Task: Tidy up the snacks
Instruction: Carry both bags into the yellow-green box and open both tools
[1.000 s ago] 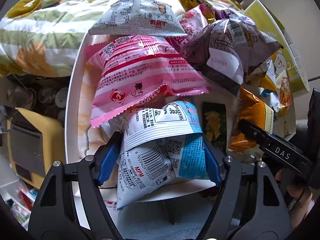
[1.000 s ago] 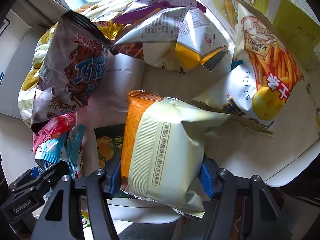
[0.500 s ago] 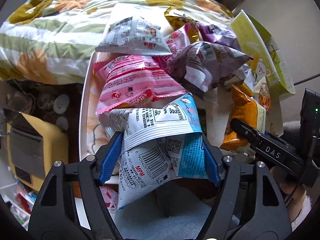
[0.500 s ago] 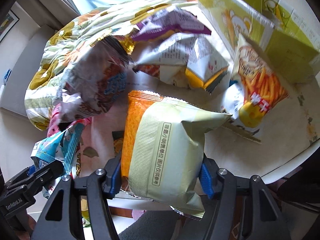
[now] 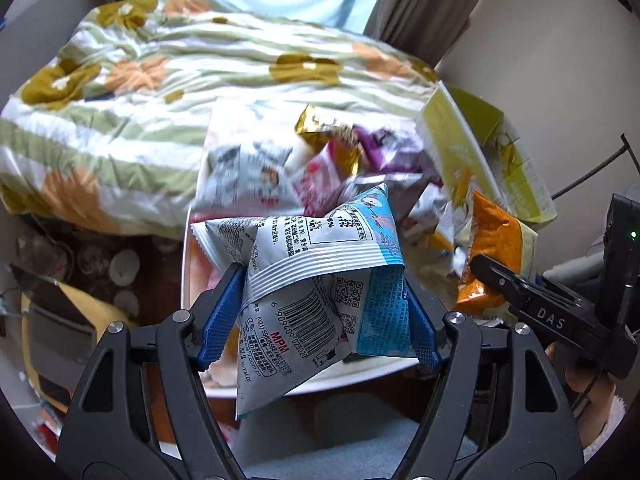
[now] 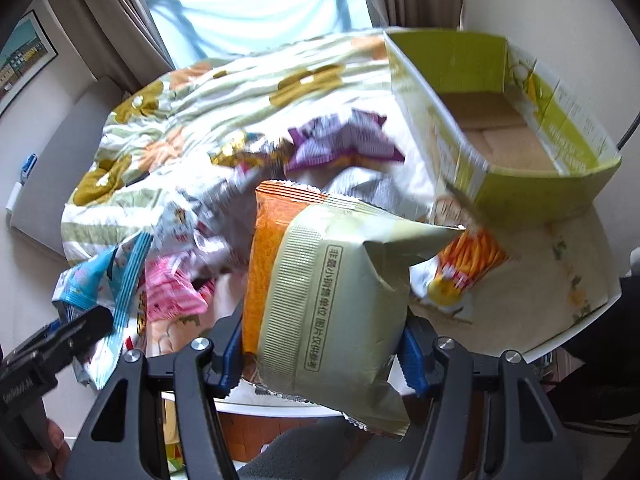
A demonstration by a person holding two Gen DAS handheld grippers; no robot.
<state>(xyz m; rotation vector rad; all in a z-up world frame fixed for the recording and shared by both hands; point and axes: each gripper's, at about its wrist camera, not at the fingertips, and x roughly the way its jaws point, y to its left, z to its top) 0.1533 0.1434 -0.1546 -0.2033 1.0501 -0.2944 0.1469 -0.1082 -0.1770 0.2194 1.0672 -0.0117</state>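
While both packets hang clear above the tabletop (image 6: 560, 312), each pair of tongs is clamped about halfway shut on its own snack. The left tongs (image 5: 320, 320) pinch a blue and white packet (image 5: 320, 280) between their blue pads, the packet standing between the fingers with its barcode side toward the camera and its lower corner drooping below the pads. The right tongs (image 6: 320, 344) squeeze an orange and pale green packet (image 6: 320, 288) in the same way, its crimped top edge pointing away and its bottom sticking out beneath the fingers. Under them, the white tabletop bears a loose heap of snacks: a pink packet (image 6: 172, 292), a purple packet (image 6: 340, 140) and a fries-print packet (image 6: 460, 272), all blurred. A yellow-green cardboard box (image 6: 540, 184) stands open at the far right edge of the tabletop, its brown floor bare. A flowered quilt (image 5: 160, 92) lies beyond the heap.
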